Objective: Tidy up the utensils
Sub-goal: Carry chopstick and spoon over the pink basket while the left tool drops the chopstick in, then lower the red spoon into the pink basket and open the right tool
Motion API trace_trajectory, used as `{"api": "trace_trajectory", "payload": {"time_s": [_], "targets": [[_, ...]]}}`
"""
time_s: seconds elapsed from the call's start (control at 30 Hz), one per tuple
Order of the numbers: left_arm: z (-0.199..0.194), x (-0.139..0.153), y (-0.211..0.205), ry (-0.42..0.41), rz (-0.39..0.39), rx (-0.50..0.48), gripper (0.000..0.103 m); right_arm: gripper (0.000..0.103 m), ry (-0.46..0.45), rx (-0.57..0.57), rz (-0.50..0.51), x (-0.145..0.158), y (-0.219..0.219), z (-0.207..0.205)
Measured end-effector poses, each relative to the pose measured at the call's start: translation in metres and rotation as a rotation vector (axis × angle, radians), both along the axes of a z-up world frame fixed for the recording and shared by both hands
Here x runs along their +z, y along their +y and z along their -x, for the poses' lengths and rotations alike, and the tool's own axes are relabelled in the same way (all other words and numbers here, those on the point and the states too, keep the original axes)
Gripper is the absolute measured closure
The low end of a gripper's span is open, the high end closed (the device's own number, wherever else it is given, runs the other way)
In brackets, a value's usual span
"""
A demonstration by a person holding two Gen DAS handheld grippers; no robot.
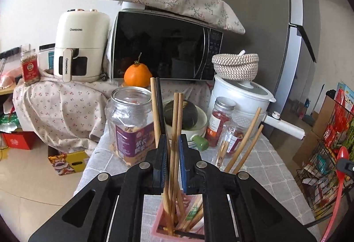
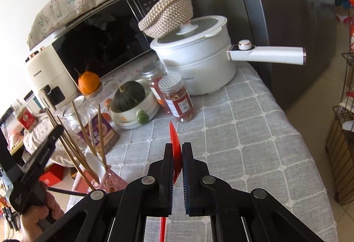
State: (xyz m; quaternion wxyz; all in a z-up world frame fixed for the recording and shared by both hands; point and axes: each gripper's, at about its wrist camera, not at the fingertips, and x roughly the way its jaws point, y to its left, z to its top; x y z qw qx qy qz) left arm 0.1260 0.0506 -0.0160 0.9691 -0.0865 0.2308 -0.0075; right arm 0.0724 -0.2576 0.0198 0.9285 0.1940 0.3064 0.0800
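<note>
A pink slotted holder (image 1: 159, 226) stands on the grey checked tablecloth (image 2: 254, 131), with several wooden chopsticks leaning out of it. My left gripper (image 1: 173, 138) is just above the holder. A small bundle of chopsticks (image 1: 177, 118) passes up between its jaws with its lower ends down in the holder. A gap shows beside the left pad, so the jaws are open. My right gripper (image 2: 177, 144) is shut on a red plastic spoon (image 2: 173, 133), held to the right of the holder above the cloth. A white spoon (image 2: 95, 164) also sits in the holder (image 2: 110, 182).
Behind the holder stand a clear snack jar (image 1: 130, 122), two red spice jars (image 2: 179, 100), a bowl with a dark green squash (image 2: 128, 96) and a white long-handled pot (image 2: 199, 60). A microwave (image 1: 159, 45) is at the back. A wire rack (image 1: 327, 153) stands to the right.
</note>
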Motion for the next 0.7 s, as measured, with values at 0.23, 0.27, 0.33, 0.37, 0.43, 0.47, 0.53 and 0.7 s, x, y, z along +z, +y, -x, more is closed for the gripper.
{"api": "trace_trajectory", "payload": {"time_s": [0.23, 0.27, 0.33, 0.37, 0.43, 0.47, 0.53, 0.7], "targets": [[0.04, 0.008, 0.027, 0.235, 0.012, -0.038, 0.049, 0.097, -0.182, -0.038, 0.0, 0.049, 0.023, 0.032], [0.044, 0.007, 0.029, 0.271, -0.005, -0.037, 0.048, 0.097, -0.208, -0.044, 0.0, 0.056, 0.028, 0.037], [0.053, 0.001, 0.032, 0.325, -0.05, -0.014, 0.048, 0.097, -0.249, -0.056, -0.005, 0.066, 0.037, 0.046], [0.056, -0.004, 0.035, 0.344, -0.066, -0.004, 0.048, 0.097, -0.269, -0.06, -0.012, 0.071, 0.043, 0.05], [0.059, -0.014, 0.04, 0.398, -0.082, -0.009, 0.048, 0.097, -0.303, -0.069, -0.014, 0.078, 0.056, 0.054], [0.058, -0.019, 0.042, 0.431, -0.084, -0.015, 0.048, 0.097, -0.321, -0.073, -0.011, 0.08, 0.065, 0.055], [0.058, -0.024, 0.047, 0.475, -0.08, -0.037, 0.047, 0.097, -0.362, -0.085, 0.007, 0.084, 0.084, 0.055], [0.058, -0.03, 0.063, 0.509, -0.096, -0.054, 0.04, 0.097, -0.433, -0.12, 0.046, 0.082, 0.134, 0.038]]}}
